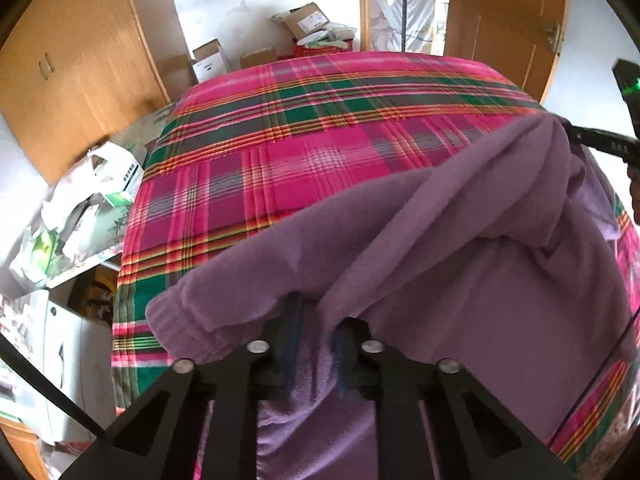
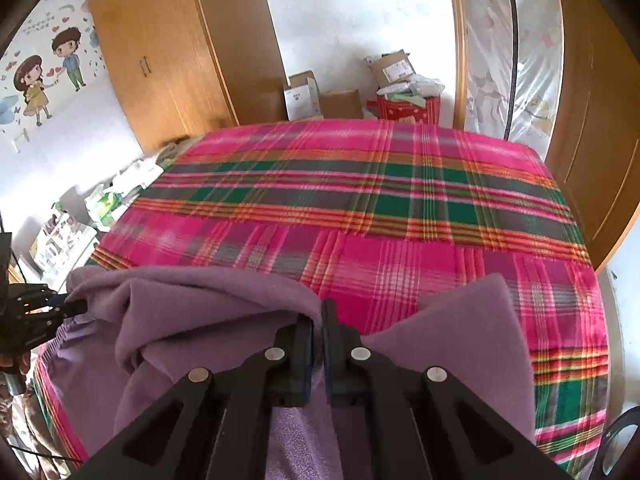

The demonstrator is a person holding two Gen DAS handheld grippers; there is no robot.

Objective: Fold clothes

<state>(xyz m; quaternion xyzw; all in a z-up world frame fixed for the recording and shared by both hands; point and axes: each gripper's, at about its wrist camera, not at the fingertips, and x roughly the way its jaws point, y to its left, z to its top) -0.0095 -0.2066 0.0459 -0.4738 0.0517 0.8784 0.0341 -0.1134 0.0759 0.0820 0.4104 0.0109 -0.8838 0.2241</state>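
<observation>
Both your grippers are clamped on the purple fleece garment (image 2: pixel 192 312): left gripper (image 1: pixel 316 320) at its cuffed end, right gripper (image 2: pixel 319 320) on its far edge. It's bunched at the bed's (image 2: pixel 360 200) near end. Looks mid-fold, so next lift together and lay it flat.

**A lived-in bedroom at home**

A bed (image 2: pixel 400 208) covered with a pink, green and orange plaid blanket fills the middle of the room. A tall wooden wardrobe (image 2: pixel 168 48) stands against the far wall, and a wooden door (image 2: pixel 592 128) is at the right. Cartoon stickers (image 2: pixel 48 72) of a boy and a girl with hearts decorate the white wall. Opened cardboard boxes (image 2: pixel 320 96) and a red container (image 2: pixel 404 108) piled with packets sit on the floor beyond the bed
</observation>
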